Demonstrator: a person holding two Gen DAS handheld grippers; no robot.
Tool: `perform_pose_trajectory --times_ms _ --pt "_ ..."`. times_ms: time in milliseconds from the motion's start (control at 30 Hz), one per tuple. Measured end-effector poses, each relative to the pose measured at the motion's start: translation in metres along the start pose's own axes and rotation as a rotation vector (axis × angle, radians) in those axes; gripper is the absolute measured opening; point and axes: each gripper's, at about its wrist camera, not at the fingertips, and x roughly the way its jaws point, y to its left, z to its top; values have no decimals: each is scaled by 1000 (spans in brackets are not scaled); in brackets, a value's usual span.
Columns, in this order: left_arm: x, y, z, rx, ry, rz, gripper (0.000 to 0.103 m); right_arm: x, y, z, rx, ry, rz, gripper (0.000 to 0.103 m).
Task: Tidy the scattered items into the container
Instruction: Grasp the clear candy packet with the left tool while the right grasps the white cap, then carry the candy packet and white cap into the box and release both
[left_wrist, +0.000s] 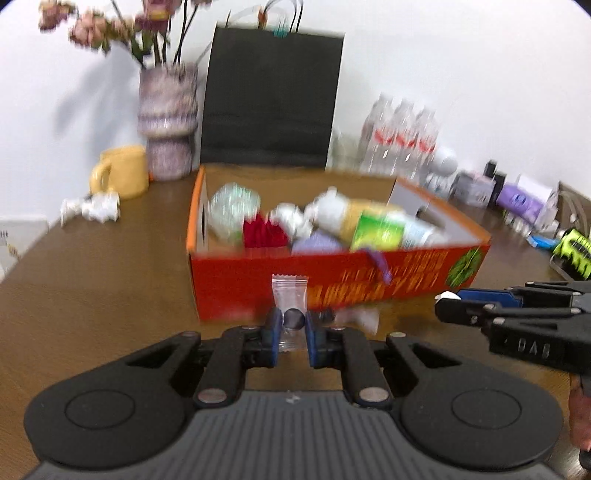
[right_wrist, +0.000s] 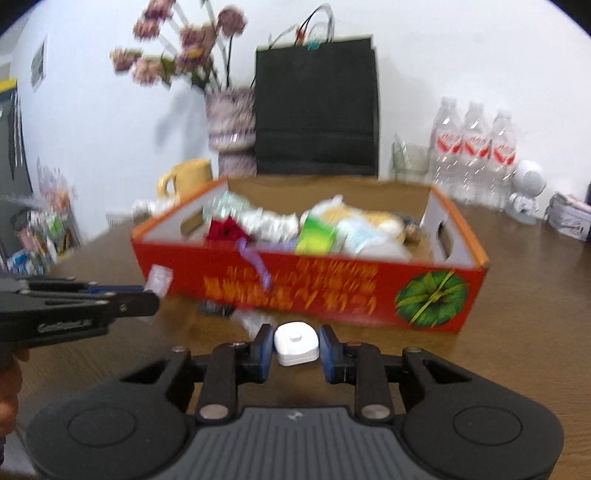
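Note:
A red cardboard box (left_wrist: 258, 284) with an orange rim stands on the brown table, holding several items: a clear plastic ball, a red cloth, a green packet, white wrappers. It also shows in the right wrist view (right_wrist: 332, 291). My left gripper (left_wrist: 290, 325) is shut on a small clear candy packet (left_wrist: 289, 295) with a dark sweet inside, held in front of the box's near wall. My right gripper (right_wrist: 295, 345) is shut on a small white plastic piece (right_wrist: 295, 341), also in front of the box. Another clear wrapper (right_wrist: 255, 319) lies on the table by the box.
Behind the box stand a black paper bag (left_wrist: 271, 99), a flower vase (left_wrist: 168, 122), a yellow mug (left_wrist: 122, 171) and water bottles (right_wrist: 474, 147). A crumpled white wrapper (left_wrist: 90, 208) lies at the left. A white robot figure (right_wrist: 526, 192) and small boxes line the right back.

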Motion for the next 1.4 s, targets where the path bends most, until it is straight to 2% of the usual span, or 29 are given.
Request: perform_pose_trajectory --times_ms 100,167,367,567,733,767,800,833,867,933,967,1000,1400 --pt "-8 0 22 3 -57 -15 15 -7 -14 24 28 -42 -9 25" --pt "-5 -1 39 -3 -81 -20 15 -2 -22 43 35 -61 -46 25" --pt "38 -3 75 -32 -92 0 15 40 -56 82 99 -64 -134 25" --pt "88 0 76 -42 -47 19 15 89 -73 83 109 8 -158 25" --pt "105 3 73 -23 -22 16 16 102 -75 85 110 23 -161 27" --pt "106 4 72 -25 -20 22 25 104 -76 86 116 28 -155 39" --pt "107 5 70 -30 -18 27 37 103 -78 86 130 30 -143 62" --pt "107 7 70 -41 -19 33 66 102 -79 87 143 24 -129 73" --pt "106 9 70 -60 -28 47 87 100 -79 87 147 14 -113 84" --pt "103 12 70 -83 -50 74 99 95 -77 88 145 2 -98 86" --pt "101 13 71 -90 -60 82 103 92 -76 89 144 -6 -98 90" --pt "99 14 72 -99 -69 84 103 89 -74 90 138 -13 -99 94" --pt "88 12 73 -89 -81 99 103 79 -59 89 78 -30 -133 94"
